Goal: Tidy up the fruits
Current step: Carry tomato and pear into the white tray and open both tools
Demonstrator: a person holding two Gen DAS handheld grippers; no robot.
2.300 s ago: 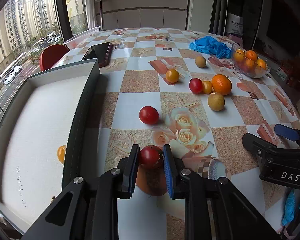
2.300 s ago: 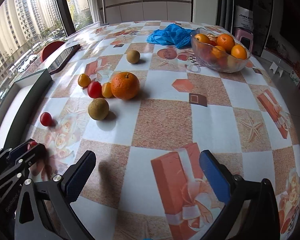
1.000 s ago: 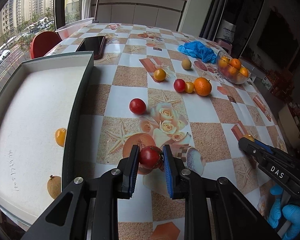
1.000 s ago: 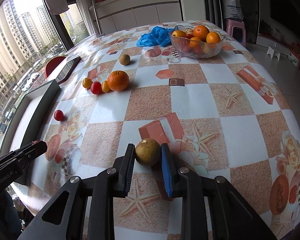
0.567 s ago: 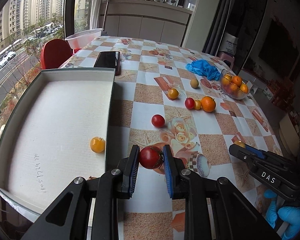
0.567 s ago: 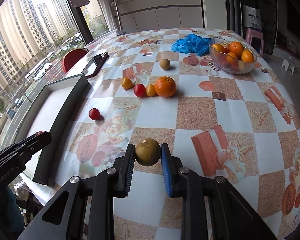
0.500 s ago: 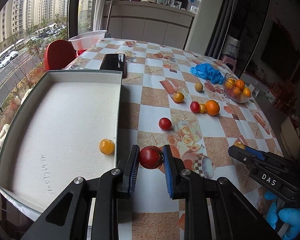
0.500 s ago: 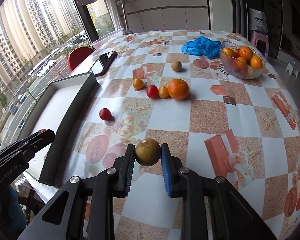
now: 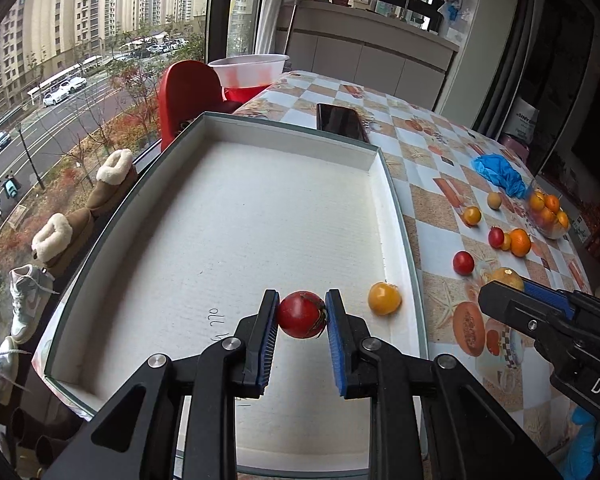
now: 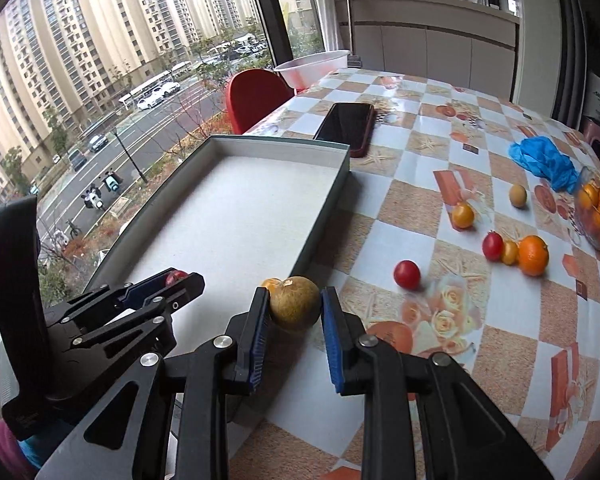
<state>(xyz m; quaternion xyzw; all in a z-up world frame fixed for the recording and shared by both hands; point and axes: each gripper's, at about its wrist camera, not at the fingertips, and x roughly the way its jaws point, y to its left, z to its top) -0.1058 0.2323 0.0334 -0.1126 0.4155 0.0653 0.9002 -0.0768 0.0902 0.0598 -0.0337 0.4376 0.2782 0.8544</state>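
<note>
The left gripper (image 9: 301, 314) is clamped on a red tomato (image 9: 301, 315), one blue pad on each side at the fruit's widest part, so the round skin cannot roll out. It holds the tomato over the white floor of the tray (image 9: 380, 168), inside the near right area. This position suits a short downward release next to the yellow fruit (image 9: 385, 298) already lying in the tray near the right wall.

The right gripper (image 10: 294, 304) is closed on a brown fruit (image 10: 295, 302) in the same across-the-middle grip. It sits at the tray's near right corner, about over the wall; whether it has crossed to the inside cannot be told. The side-by-side approach keeps the two tools apart, so each can release without striking the other.

Loose fruit remains on the table (image 10: 400, 216): a red tomato (image 10: 407, 274) nearest the tray, then a red, a small yellow and an orange (image 10: 533, 255) touching in a row, with two more beyond. The tray lies along the table's window edge, within reach of both tools.

Judgement: two placements are pending and several fruits remain, so the task is at an early to middle stage. Lower before opening; a drop may send a round fruit rolling.
</note>
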